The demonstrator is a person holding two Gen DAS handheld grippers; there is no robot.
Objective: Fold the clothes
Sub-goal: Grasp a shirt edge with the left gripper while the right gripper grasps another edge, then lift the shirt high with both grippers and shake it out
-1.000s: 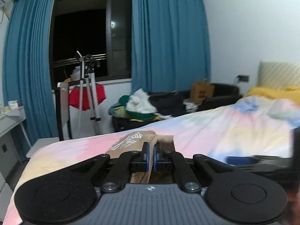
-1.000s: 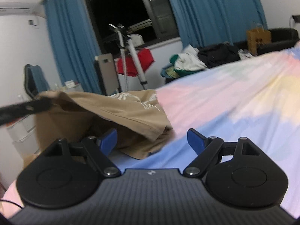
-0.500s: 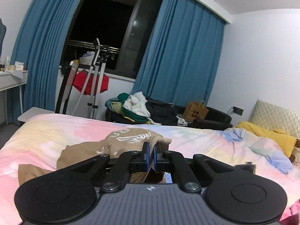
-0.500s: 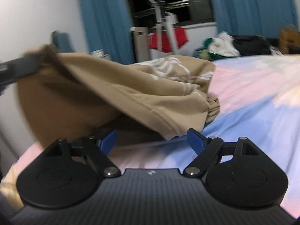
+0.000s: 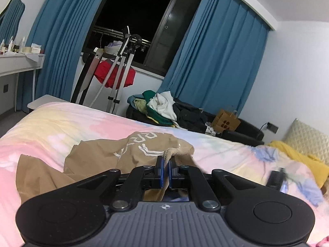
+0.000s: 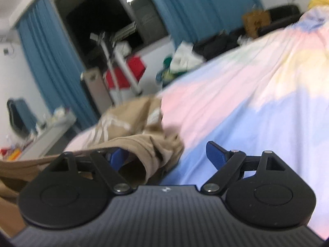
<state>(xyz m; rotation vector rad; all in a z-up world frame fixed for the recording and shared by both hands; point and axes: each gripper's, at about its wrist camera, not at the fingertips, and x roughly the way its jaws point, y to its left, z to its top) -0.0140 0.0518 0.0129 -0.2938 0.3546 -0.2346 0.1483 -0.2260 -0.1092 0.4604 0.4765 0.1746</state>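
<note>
A tan shirt with white lettering (image 5: 123, 154) lies crumpled on the pastel bed (image 5: 61, 121). My left gripper (image 5: 165, 164) is shut on a ribbed edge of the shirt, and cloth hangs down between its blue pads. In the right wrist view the tan shirt (image 6: 139, 135) lies bunched at the left of the bed (image 6: 257, 94). My right gripper (image 6: 166, 154) is open, its left finger (image 6: 115, 156) partly under a fold of the shirt, its right finger (image 6: 216, 154) over bare sheet. The view is blurred.
A pile of clothes (image 5: 162, 109) lies on a dark sofa beyond the bed. A drying rack with a red garment (image 5: 115, 74) stands by the window. A white desk (image 5: 18, 61) stands at far left. Yellow bedding (image 5: 296, 154) lies at right.
My left gripper has stayed shut on the shirt and swung left. My right gripper has moved away from under the raised shirt, and the shirt now lies lower on the bed.
</note>
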